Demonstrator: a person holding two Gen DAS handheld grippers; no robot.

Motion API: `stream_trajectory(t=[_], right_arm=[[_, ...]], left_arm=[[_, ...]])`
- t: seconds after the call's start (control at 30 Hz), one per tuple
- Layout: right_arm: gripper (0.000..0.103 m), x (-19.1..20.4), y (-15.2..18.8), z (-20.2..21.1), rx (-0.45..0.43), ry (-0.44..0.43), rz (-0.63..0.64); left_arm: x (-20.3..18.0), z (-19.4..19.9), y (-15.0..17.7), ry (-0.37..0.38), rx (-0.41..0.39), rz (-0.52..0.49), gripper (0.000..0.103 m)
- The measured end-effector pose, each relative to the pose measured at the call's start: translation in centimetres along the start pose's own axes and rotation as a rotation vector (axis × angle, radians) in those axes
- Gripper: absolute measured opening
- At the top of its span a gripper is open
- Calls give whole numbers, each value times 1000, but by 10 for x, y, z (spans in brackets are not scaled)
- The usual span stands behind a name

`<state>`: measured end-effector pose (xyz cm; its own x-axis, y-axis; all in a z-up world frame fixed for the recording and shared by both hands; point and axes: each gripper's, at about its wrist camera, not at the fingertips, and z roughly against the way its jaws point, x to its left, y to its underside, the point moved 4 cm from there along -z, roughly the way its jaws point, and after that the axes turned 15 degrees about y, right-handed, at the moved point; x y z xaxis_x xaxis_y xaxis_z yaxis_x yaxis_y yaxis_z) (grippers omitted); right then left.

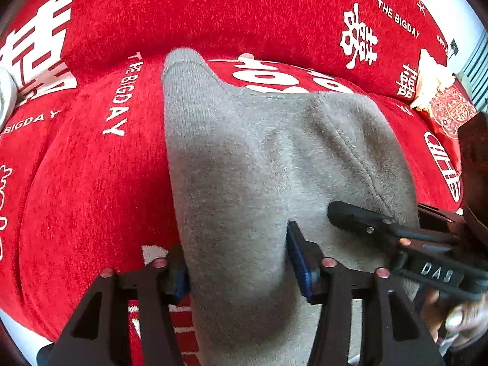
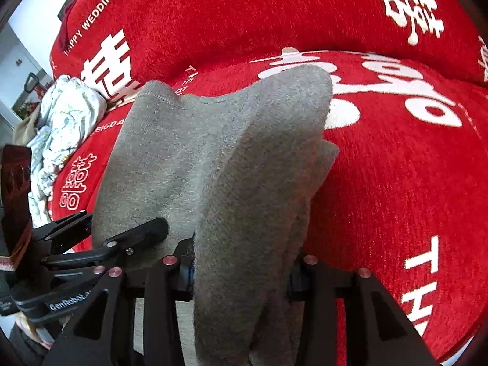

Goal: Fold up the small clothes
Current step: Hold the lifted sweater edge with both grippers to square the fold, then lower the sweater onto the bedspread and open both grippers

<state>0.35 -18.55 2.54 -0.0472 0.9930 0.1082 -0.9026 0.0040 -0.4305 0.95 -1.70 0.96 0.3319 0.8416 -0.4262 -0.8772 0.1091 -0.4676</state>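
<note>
A grey fleece garment (image 1: pixel 244 152) lies bunched on the red sofa cover (image 1: pixel 91 183), with a ribbed hem toward the far left. My left gripper (image 1: pixel 238 262) is closed on a thick fold at its near edge, and the cloth fills the gap between the blue pads. In the right wrist view the same garment (image 2: pixel 219 152) rises as a ridge into my right gripper (image 2: pixel 241 271), which pinches another fold beside the first. One finger (image 1: pixel 360 219) of the right gripper rests on the cloth just right of my left one. The left gripper's fingers (image 2: pixel 143 231) show at lower left.
The sofa cover (image 2: pixel 396 183) is red with white lettering, and the backrest rises behind. A crumpled white patterned cloth (image 2: pixel 67 116) lies at the left end. A cream and red package (image 1: pixel 442 103) sits at the right end. A hand (image 1: pixel 463 317) holds the right gripper.
</note>
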Motion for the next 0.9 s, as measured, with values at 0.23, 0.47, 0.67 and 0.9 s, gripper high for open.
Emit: stream_trajectory(t=[0.23, 0.47, 0.67, 0.9], right_arm=[[66, -25, 4, -14, 33, -100, -91], [72, -46, 7, 8, -33, -56, -128], [73, -14, 4, 70, -264, -87, -8], [73, 5, -2, 27, -150, -194, 54]], left_arm=[[25, 0, 8, 91, -25, 72, 81], [36, 28, 13, 110, -96, 140, 82], [-2, 59, -2, 130, -203, 29, 82], [-8, 23, -13, 121, -138, -47, 82]])
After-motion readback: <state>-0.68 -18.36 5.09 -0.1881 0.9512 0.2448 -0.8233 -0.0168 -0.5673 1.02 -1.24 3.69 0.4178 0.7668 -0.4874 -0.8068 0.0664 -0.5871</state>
